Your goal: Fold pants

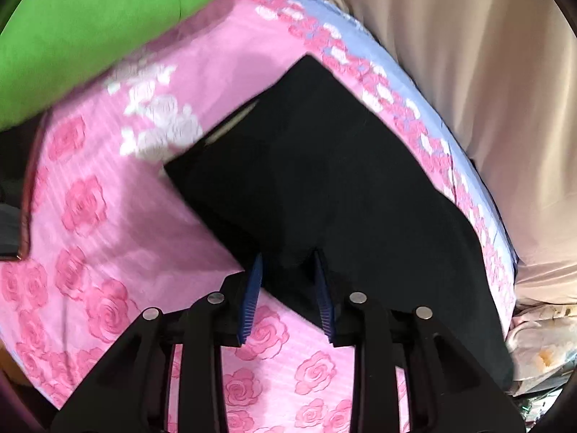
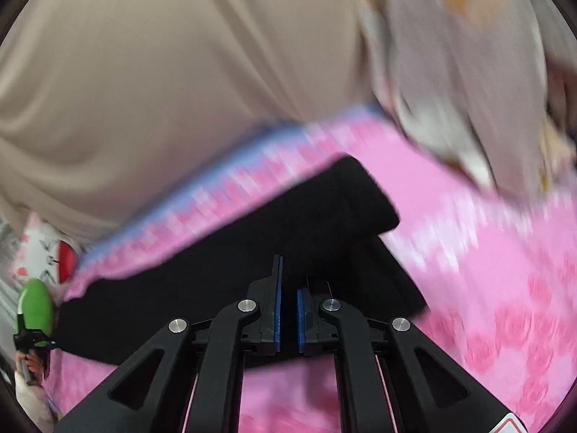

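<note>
Two grippers are over the black pants (image 1: pixel 324 187), which lie flat on the pink rose-print sheet (image 1: pixel 90 223) close to its blue-trimmed edge, with a beige cloth (image 1: pixel 468 72) hanging just beyond. I judge the pants to be soft, light and limp: they will sag and drag rather than hold a shape, and the layers may slide over one another, so I want to take hold at an edge or corner and pinch every layer together, not the top one alone.

From my left wrist view, the left gripper (image 1: pixel 288 263) has its blue pads (image 1: pixel 254 288) spread apart, and the near edge of the dark fabric runs down between them. The tips are hidden by the cloth, so I read the jaws as parted around that edge, not yet clamped. The far square corner of the garment points away from me, towards a green cushion (image 1: pixel 90 29) at the head of the bed.

From my right wrist view, the right gripper (image 2: pixel 288 288) sits over the near part of the pants, where one end appears already laid over on top. Its pads (image 2: pixel 277 310) stand nearly together with a thin gap, and I cannot tell whether any fabric is caught between them; the picture is blurred.
</note>
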The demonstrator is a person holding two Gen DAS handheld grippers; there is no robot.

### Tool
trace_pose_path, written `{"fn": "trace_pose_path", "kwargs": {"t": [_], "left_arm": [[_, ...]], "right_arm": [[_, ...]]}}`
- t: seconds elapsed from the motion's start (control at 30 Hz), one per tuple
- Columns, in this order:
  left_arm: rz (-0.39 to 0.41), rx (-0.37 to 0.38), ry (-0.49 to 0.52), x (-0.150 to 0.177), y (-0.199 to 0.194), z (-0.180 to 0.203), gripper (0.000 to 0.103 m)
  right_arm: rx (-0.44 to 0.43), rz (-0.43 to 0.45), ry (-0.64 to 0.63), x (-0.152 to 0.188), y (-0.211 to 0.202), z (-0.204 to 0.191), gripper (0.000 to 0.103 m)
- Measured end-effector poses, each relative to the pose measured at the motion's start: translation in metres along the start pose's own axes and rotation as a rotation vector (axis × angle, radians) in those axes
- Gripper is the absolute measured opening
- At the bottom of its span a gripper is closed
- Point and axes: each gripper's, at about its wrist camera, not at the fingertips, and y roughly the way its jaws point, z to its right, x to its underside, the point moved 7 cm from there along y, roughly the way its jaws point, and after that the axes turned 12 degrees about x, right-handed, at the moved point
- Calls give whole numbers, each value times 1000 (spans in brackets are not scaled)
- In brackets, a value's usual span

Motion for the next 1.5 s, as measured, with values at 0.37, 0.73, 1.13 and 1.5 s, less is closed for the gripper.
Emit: {"fn": "trace_pose_path", "kwargs": {"t": [0.37,0.73,1.13,1.5], "left_arm": [[2,35,-9,-5,7,14,41],[33,-37,24,4,-7,-7,17],[169,-68,258,9,-45,95,45],[-3,-133,400,52,36,78,49]], "right_arm": [[3,-65,79,9,20,32,47],[289,-56,79,5,25,81,32],[-209,3,-305,-1,-11,-194,55],[-444,-312,-637,69,123,-503,54]]}}
